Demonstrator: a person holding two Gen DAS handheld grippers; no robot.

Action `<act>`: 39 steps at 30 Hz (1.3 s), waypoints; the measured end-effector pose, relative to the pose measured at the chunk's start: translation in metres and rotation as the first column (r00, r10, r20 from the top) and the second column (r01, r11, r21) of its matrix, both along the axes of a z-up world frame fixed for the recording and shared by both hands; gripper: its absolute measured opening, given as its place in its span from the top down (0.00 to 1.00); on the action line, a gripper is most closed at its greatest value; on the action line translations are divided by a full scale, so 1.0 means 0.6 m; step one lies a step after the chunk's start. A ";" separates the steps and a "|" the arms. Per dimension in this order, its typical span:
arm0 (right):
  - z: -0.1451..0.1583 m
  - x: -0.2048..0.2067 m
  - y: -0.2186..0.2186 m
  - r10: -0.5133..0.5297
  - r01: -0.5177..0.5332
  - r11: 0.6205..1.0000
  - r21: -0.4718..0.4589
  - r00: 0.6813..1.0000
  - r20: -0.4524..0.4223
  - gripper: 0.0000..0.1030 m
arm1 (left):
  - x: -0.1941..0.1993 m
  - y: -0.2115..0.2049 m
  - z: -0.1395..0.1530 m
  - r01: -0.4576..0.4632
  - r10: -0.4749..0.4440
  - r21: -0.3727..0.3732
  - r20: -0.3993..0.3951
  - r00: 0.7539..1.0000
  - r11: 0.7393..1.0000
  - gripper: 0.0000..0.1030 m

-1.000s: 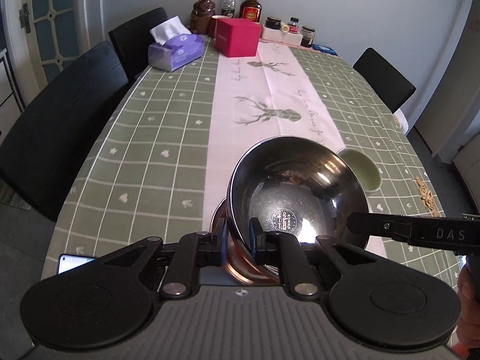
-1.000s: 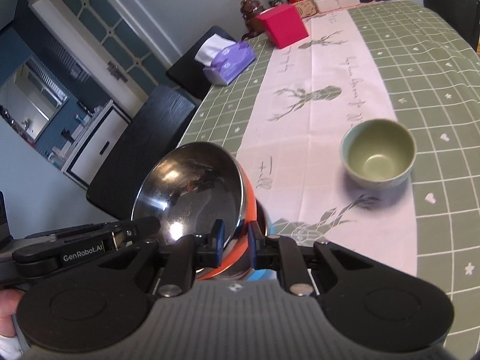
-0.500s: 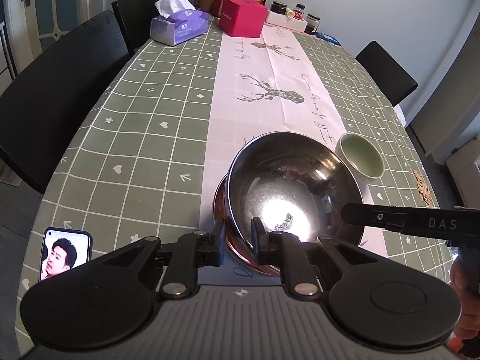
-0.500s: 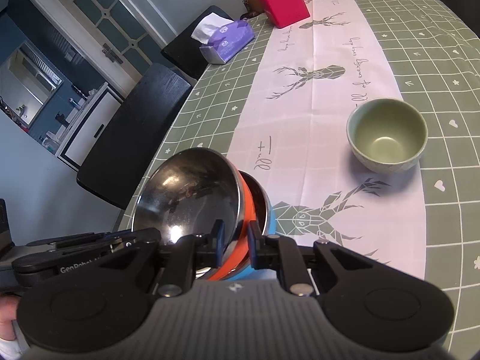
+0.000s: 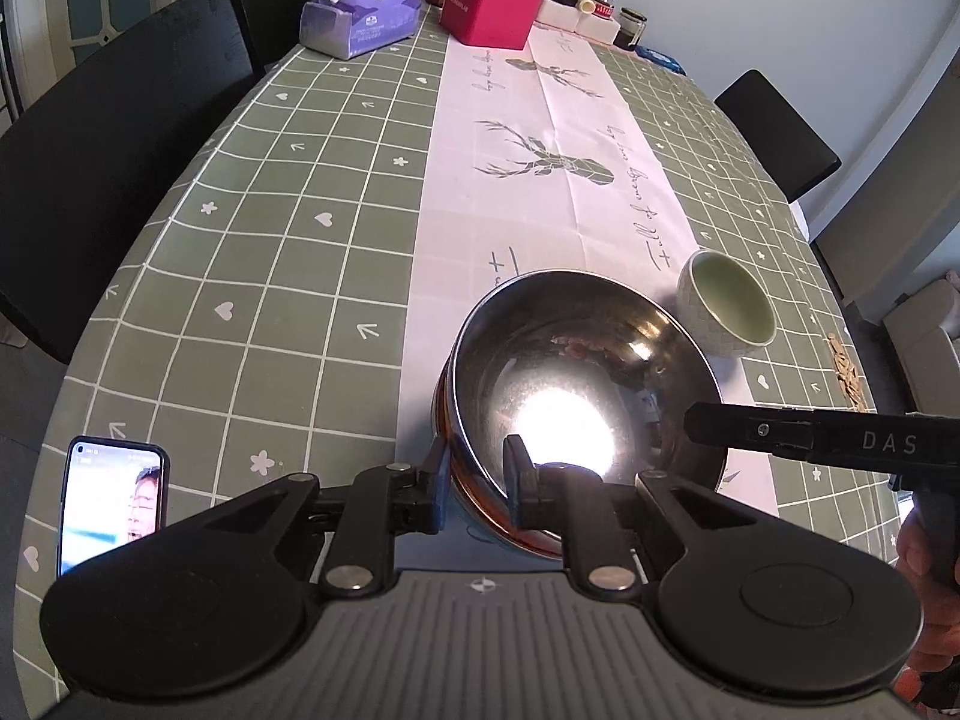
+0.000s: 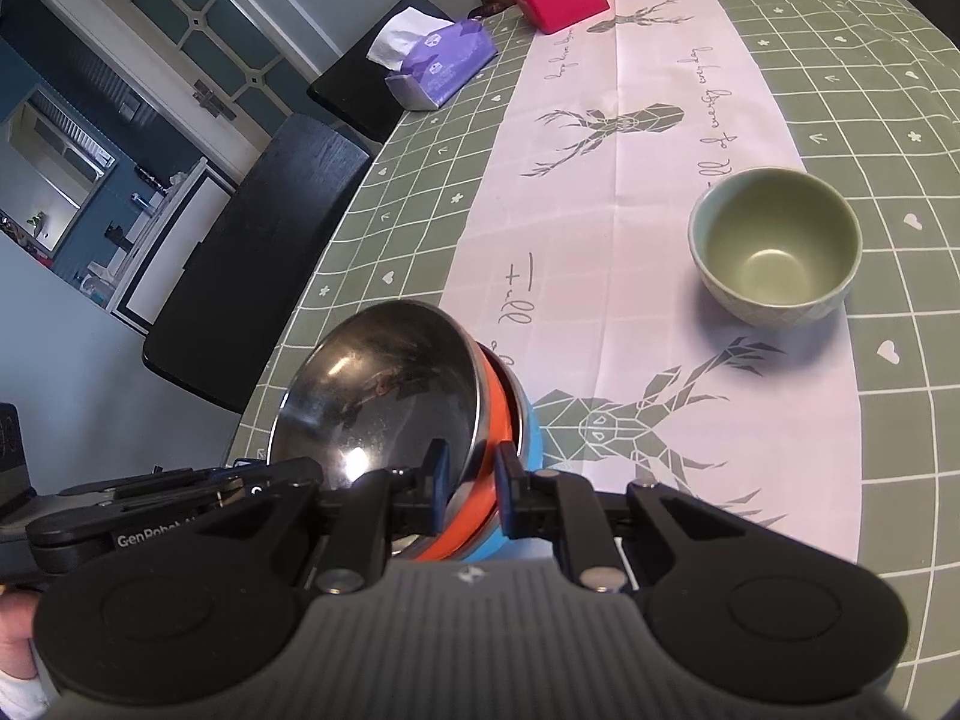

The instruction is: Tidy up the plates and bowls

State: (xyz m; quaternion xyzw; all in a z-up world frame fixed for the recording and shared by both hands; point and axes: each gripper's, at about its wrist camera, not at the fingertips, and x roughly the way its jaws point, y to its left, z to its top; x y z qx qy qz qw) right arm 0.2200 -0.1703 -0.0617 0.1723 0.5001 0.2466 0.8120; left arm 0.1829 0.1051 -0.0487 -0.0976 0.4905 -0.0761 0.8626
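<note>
A shiny steel bowl (image 5: 576, 384) is nested in a stack of bowls with orange (image 6: 495, 420) and blue (image 6: 528, 426) outer walls, near the table's front edge. My left gripper (image 5: 474, 483) is shut on the stack's near rim. My right gripper (image 6: 471, 483) is shut on the stack's rim from the other side, and its finger shows in the left wrist view (image 5: 780, 432). A small green bowl (image 5: 729, 303) stands upright on the table to the right of the stack; it also shows in the right wrist view (image 6: 777, 243).
A phone (image 5: 114, 504) with a lit screen lies at the front left. A purple tissue box (image 5: 357, 21), a red box (image 5: 489, 6) and jars and bottles (image 5: 600, 0) stand at the far end. Black chairs (image 5: 90, 138) line the left side, one (image 5: 774, 132) the right.
Both grippers have lowered the bowl stack toward the table and brought it nearer the front edge; the stack is tilted less. The phone has come into view.
</note>
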 end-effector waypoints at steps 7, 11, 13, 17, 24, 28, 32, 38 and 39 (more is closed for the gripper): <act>-0.008 0.004 -0.002 -0.007 0.007 1.000 0.005 1.000 -0.016 0.86 | 0.001 0.000 -0.003 0.003 -0.003 -0.004 -0.002 1.000 1.000 0.80; -0.009 0.004 -0.002 -0.006 0.006 1.000 0.002 1.000 -0.013 0.86 | 0.001 0.000 -0.001 0.006 -0.006 -0.005 0.005 1.000 1.000 0.80; -0.009 0.004 -0.002 -0.006 0.006 1.000 0.002 1.000 -0.014 0.86 | 0.000 -0.002 -0.001 0.010 -0.010 0.003 0.011 1.000 1.000 0.80; -0.008 0.004 -0.001 -0.001 0.001 1.000 0.002 1.000 -0.012 0.85 | 0.000 -0.004 0.000 0.012 -0.012 0.009 0.018 1.000 1.000 0.78; -0.001 0.003 -0.012 -0.019 0.019 1.000 0.015 1.000 0.007 0.72 | -0.005 0.001 0.010 0.002 -0.001 -0.010 0.066 0.998 1.000 0.55; 0.008 0.003 -0.020 -0.029 0.029 0.999 0.019 0.999 0.022 0.71 | -0.009 -0.002 0.020 -0.004 0.002 0.017 0.115 0.993 1.000 0.49; 0.024 0.000 -0.032 -0.040 0.038 0.999 0.035 0.998 0.044 0.69 | -0.018 -0.011 0.040 0.018 -0.023 0.026 0.198 0.980 1.000 0.48; 0.059 -0.003 -0.067 -0.083 0.077 0.995 0.056 0.991 0.102 0.68 | -0.021 -0.048 0.085 0.087 -0.090 0.024 0.266 0.960 0.996 0.48; 0.065 -0.001 -0.077 -0.096 0.089 0.994 0.062 0.989 0.112 0.68 | -0.018 -0.061 0.093 0.111 -0.112 0.020 0.271 0.956 0.994 0.48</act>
